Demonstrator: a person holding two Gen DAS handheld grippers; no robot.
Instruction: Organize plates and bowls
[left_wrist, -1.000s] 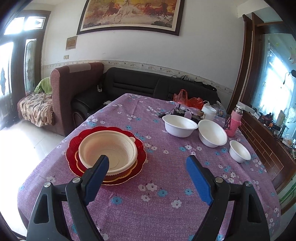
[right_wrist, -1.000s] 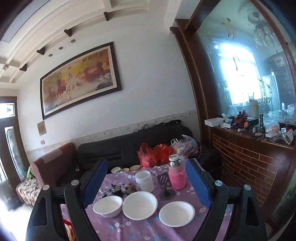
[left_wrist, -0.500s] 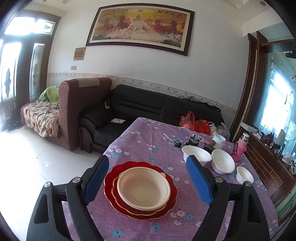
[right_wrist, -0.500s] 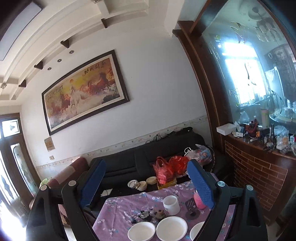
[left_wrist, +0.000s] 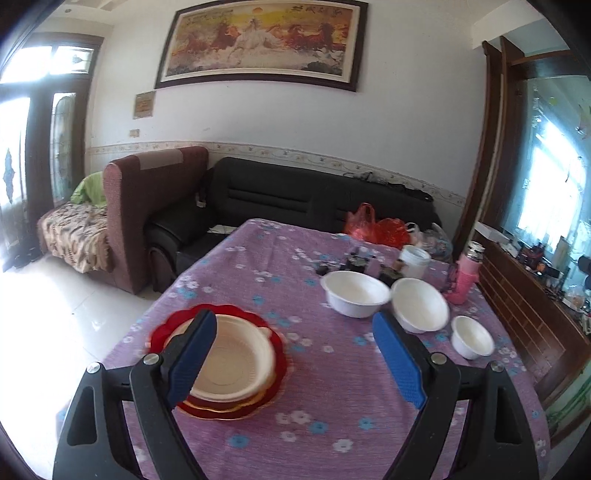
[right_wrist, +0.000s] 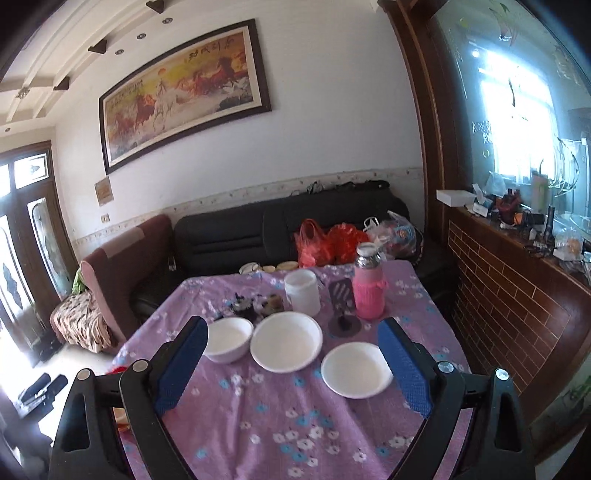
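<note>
Bowls and plates sit on the worktop (left_wrist: 332, 406), which wears a purple flowered cloth. In the left view, the left claw (left_wrist: 295, 354) hangs with its blue ribbed pads wide apart and empty; half a second ago it looked down more squarely on the stack. A cream plastic bowl (left_wrist: 232, 363) nests in a scalloped red plate (left_wrist: 273, 384) near the left edge. Well to the right stand a white bowl (left_wrist: 356, 297), a shallower white bowl (left_wrist: 421, 304) and a small white bowl (left_wrist: 472, 336). In the right view, the right claw (right_wrist: 291, 363) has just been opening, with nothing between its pads. All three bowls now show whole, where they were cut off half a second ago. A pink flask (right_wrist: 368, 286) stands behind them.
</note>
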